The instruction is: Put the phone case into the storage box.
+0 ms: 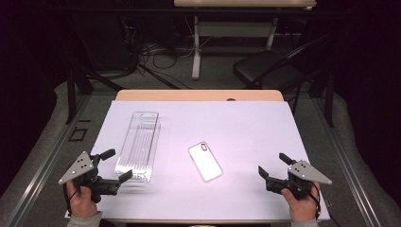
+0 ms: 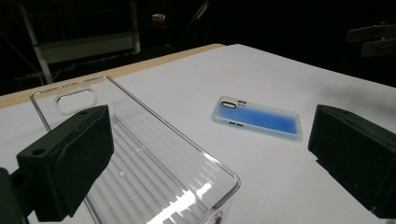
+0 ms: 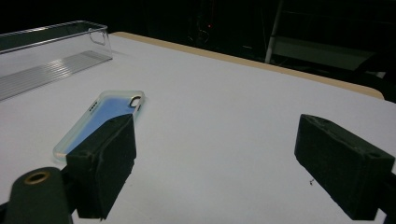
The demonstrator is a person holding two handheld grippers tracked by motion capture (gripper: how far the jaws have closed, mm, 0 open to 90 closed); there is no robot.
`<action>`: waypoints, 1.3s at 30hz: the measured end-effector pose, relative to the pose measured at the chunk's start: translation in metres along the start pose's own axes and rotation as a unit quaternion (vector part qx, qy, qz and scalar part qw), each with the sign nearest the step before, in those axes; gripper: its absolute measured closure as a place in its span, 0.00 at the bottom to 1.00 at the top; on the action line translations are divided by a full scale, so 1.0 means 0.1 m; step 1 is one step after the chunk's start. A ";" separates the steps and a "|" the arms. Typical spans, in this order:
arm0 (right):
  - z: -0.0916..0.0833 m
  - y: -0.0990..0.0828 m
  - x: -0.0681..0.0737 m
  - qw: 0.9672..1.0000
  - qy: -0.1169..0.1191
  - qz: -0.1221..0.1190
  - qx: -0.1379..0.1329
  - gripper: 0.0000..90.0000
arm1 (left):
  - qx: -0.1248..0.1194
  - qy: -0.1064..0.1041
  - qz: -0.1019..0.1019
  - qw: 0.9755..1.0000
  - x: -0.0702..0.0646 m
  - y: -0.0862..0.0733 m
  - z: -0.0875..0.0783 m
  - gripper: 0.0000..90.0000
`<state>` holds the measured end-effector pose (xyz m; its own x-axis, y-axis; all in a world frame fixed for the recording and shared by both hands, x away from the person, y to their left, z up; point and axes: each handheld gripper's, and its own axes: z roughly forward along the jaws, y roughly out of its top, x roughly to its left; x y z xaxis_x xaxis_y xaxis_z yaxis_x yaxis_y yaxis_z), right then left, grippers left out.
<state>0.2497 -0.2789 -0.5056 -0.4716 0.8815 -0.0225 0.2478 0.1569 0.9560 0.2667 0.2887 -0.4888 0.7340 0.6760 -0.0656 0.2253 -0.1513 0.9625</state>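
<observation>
A phone case (image 1: 205, 161) with a pale rim and a camera cutout lies flat near the middle of the white table; it looks blue in the left gripper view (image 2: 258, 117) and the right gripper view (image 3: 95, 119). A long clear plastic tray (image 1: 138, 144) lies to its left, empty (image 2: 154, 168). My left gripper (image 1: 117, 165) is held at the front left, open, its jaws pointing at the tray's near end. My right gripper (image 1: 274, 165) is at the front right, open, nothing between its jaws, with the case off to its left.
The white table (image 1: 246, 127) has a wooden strip along its far edge. A black folding chair (image 1: 265, 66) and another table's legs stand on the floor beyond. The clear tray (image 3: 51, 51) sits far left in the right gripper view.
</observation>
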 end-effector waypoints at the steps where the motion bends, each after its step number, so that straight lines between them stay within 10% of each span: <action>1: 0.01 0.01 -0.01 1.000 0.002 0.000 0.002 0.13 | 0.002 -0.001 0.001 1.000 0.00 0.01 0.00 0.00; 39: 0.72 0.95 0.08 0.991 0.082 -0.001 0.101 0.00 | 0.044 -0.008 -0.017 0.999 0.20 0.90 0.39 0.00</action>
<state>0.3309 -0.2252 -0.4361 -0.6001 0.7990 0.0391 0.4032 0.2598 0.8774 0.3266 0.2608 -0.4135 0.7346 0.6706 -0.1030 0.3061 -0.1921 0.9324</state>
